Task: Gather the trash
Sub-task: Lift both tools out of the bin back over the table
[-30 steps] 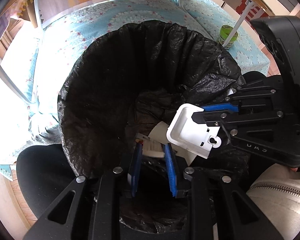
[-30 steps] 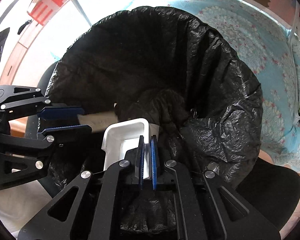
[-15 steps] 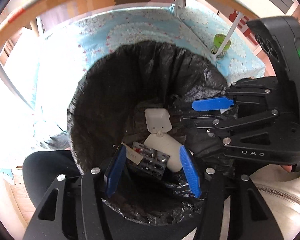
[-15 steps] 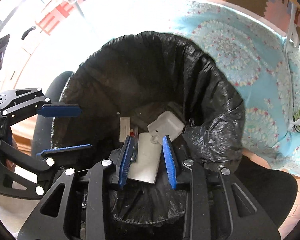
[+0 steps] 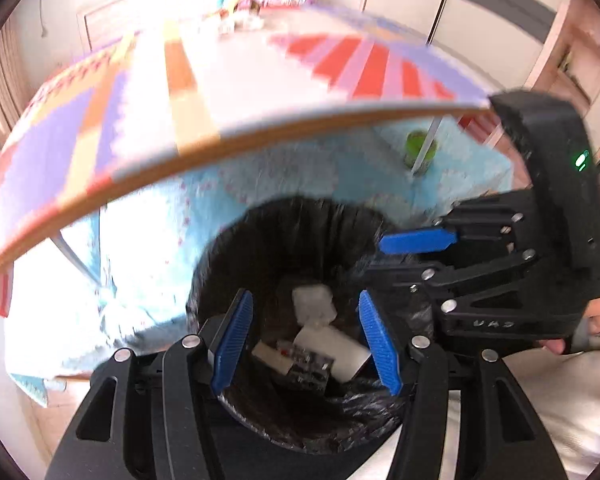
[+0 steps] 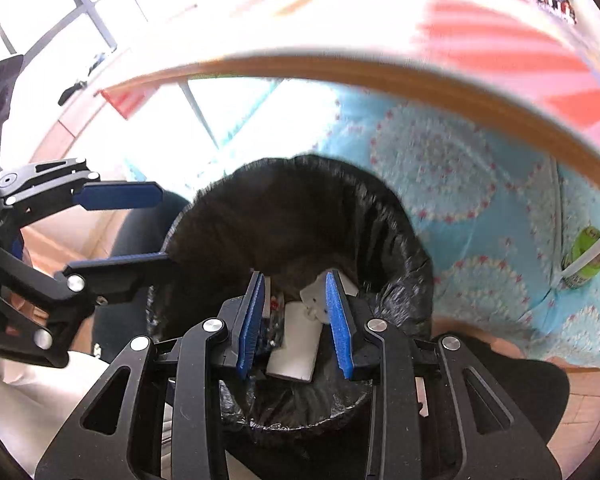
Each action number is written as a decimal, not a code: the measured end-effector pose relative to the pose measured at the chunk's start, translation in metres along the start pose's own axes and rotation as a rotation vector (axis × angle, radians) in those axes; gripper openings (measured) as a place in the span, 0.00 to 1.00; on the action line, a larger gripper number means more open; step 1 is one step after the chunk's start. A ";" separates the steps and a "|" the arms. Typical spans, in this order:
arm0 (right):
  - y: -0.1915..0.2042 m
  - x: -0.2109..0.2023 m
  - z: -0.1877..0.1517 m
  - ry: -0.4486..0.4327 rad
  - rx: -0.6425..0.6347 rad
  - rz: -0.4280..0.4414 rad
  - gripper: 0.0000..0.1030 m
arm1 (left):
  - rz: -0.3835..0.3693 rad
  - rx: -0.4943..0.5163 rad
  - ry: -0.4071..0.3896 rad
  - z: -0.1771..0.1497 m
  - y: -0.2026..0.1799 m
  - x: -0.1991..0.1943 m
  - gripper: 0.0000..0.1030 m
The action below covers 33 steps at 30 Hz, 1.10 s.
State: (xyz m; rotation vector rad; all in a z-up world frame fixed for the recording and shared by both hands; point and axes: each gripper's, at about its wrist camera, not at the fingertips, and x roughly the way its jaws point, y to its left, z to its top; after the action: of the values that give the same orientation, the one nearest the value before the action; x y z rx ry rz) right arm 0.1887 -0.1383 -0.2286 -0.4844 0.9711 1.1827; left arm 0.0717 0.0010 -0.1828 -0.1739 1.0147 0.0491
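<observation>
Closest to you, your left gripper (image 5: 306,340) has its blue-padded jaws spread wide and carries nothing, poised above the mouth of the bin. Your right gripper (image 6: 298,318) is the same: jaws apart, nothing between the pads, right over the rim.

Look down between the fingers and there's the trash, inside the black plastic bin liner (image 5: 284,232): a flat white plastic box (image 6: 296,344) lying at the bottom, a small white plastic lid piece (image 5: 314,303) just beyond it, and a dark blister pack (image 5: 306,362) touching the box. I count 3 pieces in the bag, though the blur makes smaller bits hard to call.

So this drop looks done; both hands are free for the next pick.

Farther out, a small green can (image 6: 584,256) stands on the light blue patterned mat (image 6: 452,168), beside a white table leg, well apart from the bin. If that counts as trash, it's still to collect. Above it hangs the edge of the wooden table with its striped cloth (image 5: 228,92); its top is too blurred to judge.
</observation>
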 end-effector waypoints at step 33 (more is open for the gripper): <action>-0.049 -0.078 0.127 -0.290 0.004 -0.055 0.32 | 0.029 -0.012 -0.317 0.135 0.049 -0.054 0.52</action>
State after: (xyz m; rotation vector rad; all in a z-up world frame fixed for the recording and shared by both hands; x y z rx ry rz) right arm 0.2771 -0.1015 -0.1046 -0.3232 0.7067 1.1635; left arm 0.1503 0.0744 -0.0735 -0.1565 0.7003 0.1053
